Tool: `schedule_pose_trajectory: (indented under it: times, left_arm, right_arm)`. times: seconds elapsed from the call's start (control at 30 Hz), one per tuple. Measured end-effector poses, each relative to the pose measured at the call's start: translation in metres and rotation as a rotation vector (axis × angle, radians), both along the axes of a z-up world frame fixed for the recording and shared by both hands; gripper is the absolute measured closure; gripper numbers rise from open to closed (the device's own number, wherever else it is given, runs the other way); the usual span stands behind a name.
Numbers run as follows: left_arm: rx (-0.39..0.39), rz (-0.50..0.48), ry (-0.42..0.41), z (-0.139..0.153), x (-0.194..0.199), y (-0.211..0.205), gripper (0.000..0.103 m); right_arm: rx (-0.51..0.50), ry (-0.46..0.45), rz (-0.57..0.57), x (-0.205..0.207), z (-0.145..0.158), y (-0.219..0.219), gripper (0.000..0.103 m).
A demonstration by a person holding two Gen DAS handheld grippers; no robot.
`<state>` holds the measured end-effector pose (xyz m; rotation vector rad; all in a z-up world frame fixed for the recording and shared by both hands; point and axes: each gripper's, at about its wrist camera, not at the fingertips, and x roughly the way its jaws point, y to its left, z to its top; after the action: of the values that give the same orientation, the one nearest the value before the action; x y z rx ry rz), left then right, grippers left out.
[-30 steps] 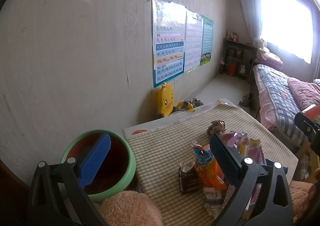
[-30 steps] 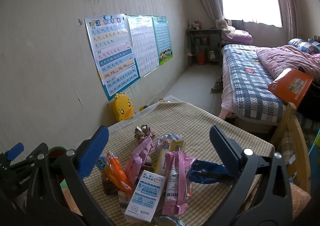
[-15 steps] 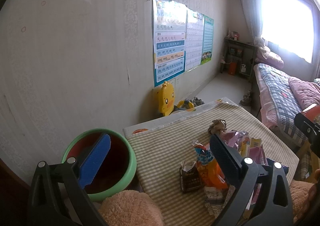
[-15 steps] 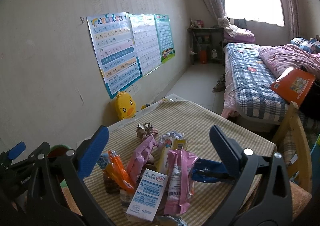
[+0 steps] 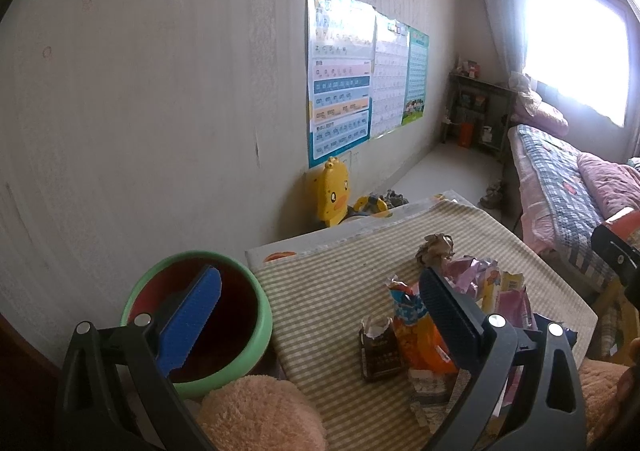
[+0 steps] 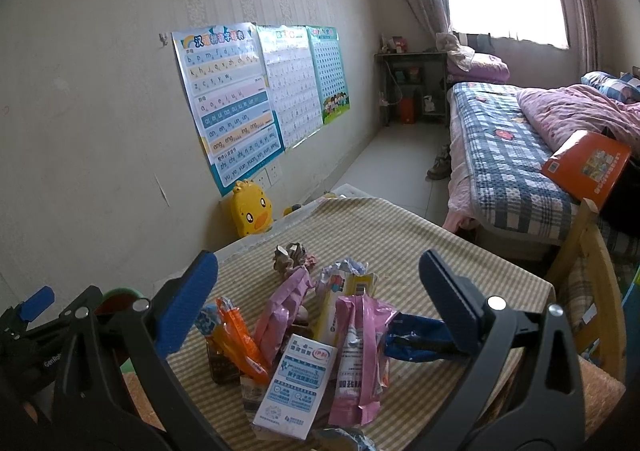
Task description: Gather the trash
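Lying in a loose heap on the striped tablecloth point(image 6: 400, 235) is the trash you are to collect: a white and blue carton point(image 6: 294, 387) nearest you, a pink wrapper point(image 6: 360, 355) just right of it, an orange packet point(image 6: 236, 335) to the left, a blue wrapper point(image 6: 416, 335) on the right and a crumpled paper wad point(image 6: 292, 255) at the far side. Your right gripper point(image 6: 318, 301) hovers above the heap with its jaws wide apart and empty. Your left gripper point(image 5: 320, 307) is likewise spread and empty, one blue pad over the green-rimmed bin point(image 5: 256, 307) that stands at the table's left edge, beside a fuzzy peach cushion point(image 5: 260, 411). The wrappers overlap and lean on each other, so closing on one may drag or topple its neighbours, and thin foil could slip from the pads. The bin sits low beside the table; a release short of its rim would likely drop litter onto the floor.
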<state>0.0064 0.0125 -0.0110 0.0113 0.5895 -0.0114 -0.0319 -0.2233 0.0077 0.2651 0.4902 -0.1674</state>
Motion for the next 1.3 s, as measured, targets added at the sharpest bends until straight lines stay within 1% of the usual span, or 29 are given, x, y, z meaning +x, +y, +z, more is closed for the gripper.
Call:
schedule_pose_trajectory:
  times: [0.2, 0.3, 0.37, 0.4, 0.47, 0.5, 0.6, 0.67, 0.73, 0.8, 0.83, 0.9, 0.97, 1.03, 1.13, 1.17, 1.23, 1.27, 1.3]
  left_arm:
    - [-0.014, 0.006, 0.012, 0.0, 0.001, 0.0, 0.008]
    - [-0.002, 0.004, 0.028, -0.003, 0.004, -0.002, 0.008]
    - [0.0, -0.029, 0.046, -0.005, 0.005, -0.005, 0.008]
    - [0.009, -0.063, 0.064, -0.008, 0.006, -0.008, 0.008]
    - [0.052, -0.097, 0.081, -0.014, 0.007, -0.017, 0.008]
    - [0.054, -0.111, 0.084, -0.017, 0.006, -0.02, 0.008]
    - [-0.001, -0.182, 0.118, -0.028, 0.015, -0.03, 0.008]
    - [-0.002, -0.204, 0.147, -0.039, 0.028, -0.039, 0.008]
    - [-0.009, -0.244, 0.209, -0.056, 0.044, -0.05, 0.019]
    - [-0.003, -0.257, 0.262, -0.072, 0.057, -0.06, 0.021]
    - [-0.005, -0.261, 0.282, -0.079, 0.061, -0.064, 0.026]
    - [-0.004, -0.268, 0.335, -0.095, 0.073, -0.075, 0.032]
    - [-0.002, -0.277, 0.384, -0.109, 0.082, -0.083, 0.032]
    - [0.002, -0.281, 0.408, -0.118, 0.086, -0.088, 0.032]
    - [0.017, -0.281, 0.414, -0.125, 0.088, -0.094, 0.032]
    - [0.011, -0.282, 0.418, -0.126, 0.088, -0.094, 0.034]
    - [-0.002, -0.286, 0.419, -0.126, 0.09, -0.094, 0.045]
    - [-0.004, -0.288, 0.417, -0.126, 0.091, -0.094, 0.048]
    - [-0.012, -0.3, 0.414, -0.126, 0.091, -0.094, 0.058]
  right_arm:
    - [0.002, 0.006, 0.002, 0.001, -0.001, -0.001, 0.004]
    - [-0.007, 0.005, -0.004, 0.0, -0.001, -0.002, 0.004]
    - [-0.009, 0.008, -0.017, -0.001, -0.003, -0.008, 0.004]
    - [-0.007, 0.012, -0.024, -0.001, -0.005, -0.012, 0.004]
    - [0.004, 0.034, -0.042, -0.001, -0.01, -0.021, 0.004]
    - [0.014, 0.046, -0.052, 0.0, -0.013, -0.025, 0.004]
    - [0.042, 0.064, -0.074, -0.001, -0.02, -0.037, 0.004]
    - [0.046, 0.072, -0.077, -0.001, -0.022, -0.04, 0.004]
    - [0.048, 0.08, -0.072, -0.001, -0.025, -0.043, 0.004]
    - [0.055, 0.088, -0.059, 0.001, -0.027, -0.044, 0.004]
    - [0.057, 0.092, -0.053, 0.001, -0.028, -0.044, 0.004]
    - [0.067, 0.114, -0.037, 0.005, -0.033, -0.045, 0.004]
    - [0.075, 0.131, -0.027, 0.006, -0.037, -0.046, 0.004]
    - [0.089, 0.144, -0.018, 0.008, -0.043, -0.049, 0.004]
    - [0.113, 0.162, -0.001, 0.01, -0.053, -0.052, 0.004]
    - [0.121, 0.17, 0.005, 0.011, -0.056, -0.052, 0.004]
    - [0.148, 0.189, 0.024, 0.014, -0.062, -0.054, 0.004]
    - [0.171, 0.206, 0.036, 0.017, -0.068, -0.055, 0.006]
    - [0.195, 0.229, 0.046, 0.02, -0.074, -0.056, 0.009]
